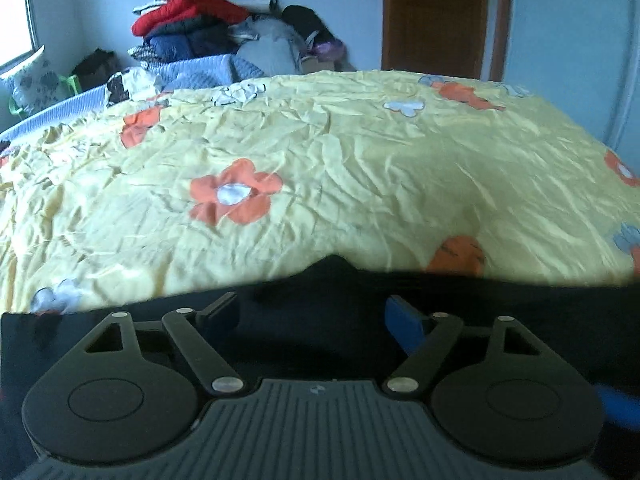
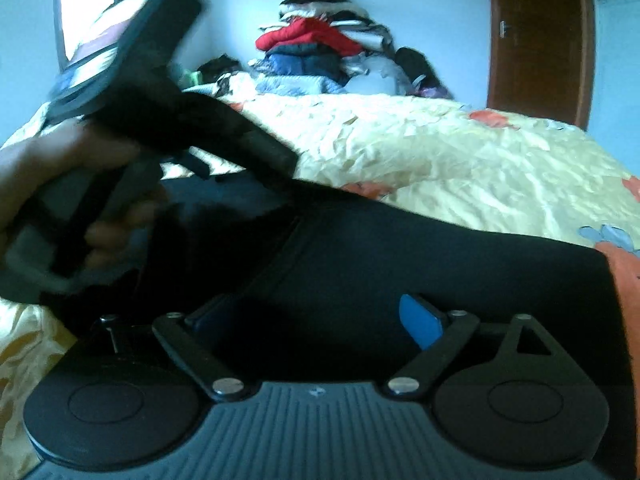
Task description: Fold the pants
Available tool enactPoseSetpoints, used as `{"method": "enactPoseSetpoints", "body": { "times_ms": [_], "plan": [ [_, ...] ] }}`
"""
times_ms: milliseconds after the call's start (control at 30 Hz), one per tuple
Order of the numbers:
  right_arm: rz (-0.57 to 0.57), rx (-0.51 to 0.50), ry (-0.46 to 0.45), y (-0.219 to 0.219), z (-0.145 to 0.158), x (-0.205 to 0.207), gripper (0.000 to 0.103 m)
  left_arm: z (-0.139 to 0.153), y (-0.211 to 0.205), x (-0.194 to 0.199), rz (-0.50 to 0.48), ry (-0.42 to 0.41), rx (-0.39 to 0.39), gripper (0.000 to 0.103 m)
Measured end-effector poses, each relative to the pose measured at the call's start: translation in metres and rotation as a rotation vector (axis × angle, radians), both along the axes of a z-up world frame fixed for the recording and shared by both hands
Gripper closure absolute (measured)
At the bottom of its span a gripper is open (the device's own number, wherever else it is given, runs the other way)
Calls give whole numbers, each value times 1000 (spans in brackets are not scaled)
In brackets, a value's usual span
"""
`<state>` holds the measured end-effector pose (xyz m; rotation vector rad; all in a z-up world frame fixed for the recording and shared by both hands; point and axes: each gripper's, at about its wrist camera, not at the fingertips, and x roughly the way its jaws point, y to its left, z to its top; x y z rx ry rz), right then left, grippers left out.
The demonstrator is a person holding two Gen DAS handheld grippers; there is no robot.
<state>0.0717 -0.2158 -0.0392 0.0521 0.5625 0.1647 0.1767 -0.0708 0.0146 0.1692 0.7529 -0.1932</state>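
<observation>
Yellow flowered bedspread fills your left wrist view, clothes pile at eleven o'clock. Black pants lie at six o'clock, their lower part hidden behind your left gripper, fingers wide, gripping nothing.

Right wrist view: pants spread under your right gripper, fingers wide. Your left hand blurs at nine o'clock.
</observation>
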Motion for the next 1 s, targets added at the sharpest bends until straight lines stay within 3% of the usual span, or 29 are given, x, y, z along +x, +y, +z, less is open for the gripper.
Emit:
{"method": "enactPoseSetpoints", "body": {
  "times_ms": [200, 367, 467, 733, 900, 1000],
  "plan": [
    [-112, 52, -58, -24, 17, -12, 11, -14, 5, -17, -17, 3, 74, 18],
    [-221, -45, 86, -25, -1, 4, 10, -22, 7, -26, -15, -42, 96, 15],
    [-206, -116, 61, -12, -9, -1, 0, -21, 10, -31, -12, -53, 101, 14],
    [-207, -106, 62, -18, -8, 3, 0, -17, 25, -57, 1, -70, 82, 12],
    [-213, -102, 64, -17, -8, 4, 0, -24, 31, -87, -28, -95, 113, 7],
    [-213, -100, 66, -17, -8, 4, 0, -26, 42, -104, -23, -99, 80, 7]
  ]
}}
